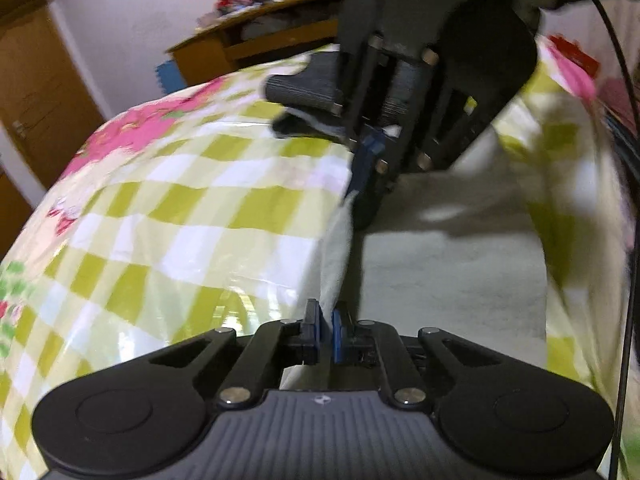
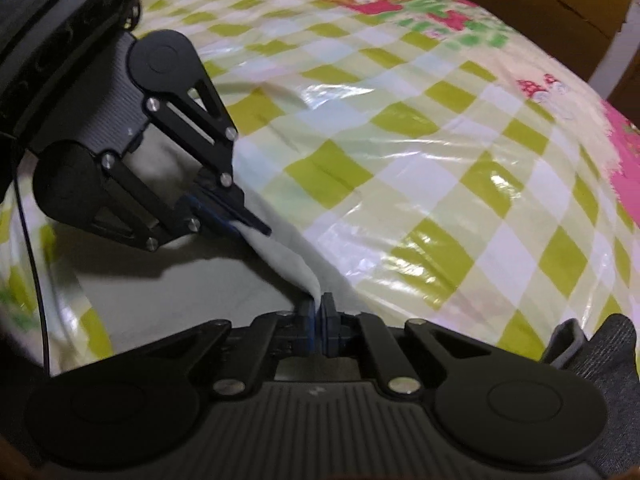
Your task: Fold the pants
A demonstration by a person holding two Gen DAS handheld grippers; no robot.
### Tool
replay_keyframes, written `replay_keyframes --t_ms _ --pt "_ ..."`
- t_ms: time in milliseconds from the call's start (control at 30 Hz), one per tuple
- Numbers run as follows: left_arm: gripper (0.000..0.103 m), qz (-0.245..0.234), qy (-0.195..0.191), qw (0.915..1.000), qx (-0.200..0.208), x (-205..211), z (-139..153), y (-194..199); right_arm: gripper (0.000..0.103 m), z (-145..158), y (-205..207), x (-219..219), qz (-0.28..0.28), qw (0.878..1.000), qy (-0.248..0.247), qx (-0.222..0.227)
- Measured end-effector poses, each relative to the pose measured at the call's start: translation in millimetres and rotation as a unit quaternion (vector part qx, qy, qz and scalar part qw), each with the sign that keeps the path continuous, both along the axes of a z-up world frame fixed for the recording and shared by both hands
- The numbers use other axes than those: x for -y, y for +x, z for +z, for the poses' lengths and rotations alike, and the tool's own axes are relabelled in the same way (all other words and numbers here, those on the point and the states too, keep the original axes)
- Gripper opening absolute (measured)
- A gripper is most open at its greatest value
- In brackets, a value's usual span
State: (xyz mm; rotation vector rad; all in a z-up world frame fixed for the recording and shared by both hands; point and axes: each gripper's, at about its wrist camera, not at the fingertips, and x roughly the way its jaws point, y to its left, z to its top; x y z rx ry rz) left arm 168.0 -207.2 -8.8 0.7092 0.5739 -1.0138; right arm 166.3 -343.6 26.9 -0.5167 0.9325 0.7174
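Pants (image 1: pixel 452 264) lie pale on the checked bed cover (image 1: pixel 180 208), one edge lifted. My left gripper (image 1: pixel 325 328) and right gripper (image 2: pixel 317 316) both pinch that edge (keep it taut, move together).

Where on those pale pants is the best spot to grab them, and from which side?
Along the raised edge, where both grippers already pinch. The pants lie flat on the checked cover, so only that lifted hem gives the fingers cloth on both sides. The left gripper and right gripper each come in level from the cover side, probably the easiest approach.
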Motion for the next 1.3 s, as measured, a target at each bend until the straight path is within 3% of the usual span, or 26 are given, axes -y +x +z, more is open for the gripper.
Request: replay_keyframes --t_ms 100,133,233,400,600,767,900,1033,1200,1300 --pt "0.027 0.017 0.015 0.9994 0.027 -0.8 -6.2 2.5 0.007 -8.2 6.7 0.8 -0.015 1.000 -0.002 0.012" --pt "0.027 0.015 0.026 0.9991 0.031 -1.2 -10.4 1.9 0.015 -13.0 8.7 2.5 -0.022 1.000 -0.007 0.012" --pt "0.029 0.001 0.061 0.9979 0.021 -4.0 -22.2 -5.4 0.021 -20.7 8.1 18.9 -0.056 0.998 -0.008 -0.002" --pt "0.039 0.011 0.057 0.9983 0.010 -19.7 -21.1 -16.3 0.035 -18.3 -19.2 63.3 -0.133 0.991 0.011 -0.001" --pt "0.045 0.036 0.080 0.9953 0.041 -25.3 -26.3 -27.4 0.038 -27.0 -39.2 115.4 -0.275 0.961 -0.005 0.019" --pt "0.046 0.066 0.088 0.9923 0.059 -32.3 -19.6 -31.8 0.040 -8.0 -79.1 148.5 -0.396 0.913 0.096 0.027" --pt "0.046 0.083 0.045 0.9949 0.037 -40.7 -8.0 -47.2 0.042 -4.9 -122.6 158.5 -0.458 0.850 0.259 -0.022" --pt "0.047 0.078 0.023 0.9965 0.017 -36.5 -9.3 -71.3 0.043 -31.2 -136.5 151.1 -0.494 0.792 0.349 -0.083" --pt "0.047 0.075 0.028 0.9966 0.017 -34.4 -17.2 -90.7 0.044 -50.3 -130.5 149.1 -0.533 0.756 0.372 -0.079" --pt "0.047 0.090 0.011 0.9958 -0.005 -37.4 -14.9 -87.7 0.048 -51.2 -131.1 153.4 -0.546 0.736 0.394 -0.073"
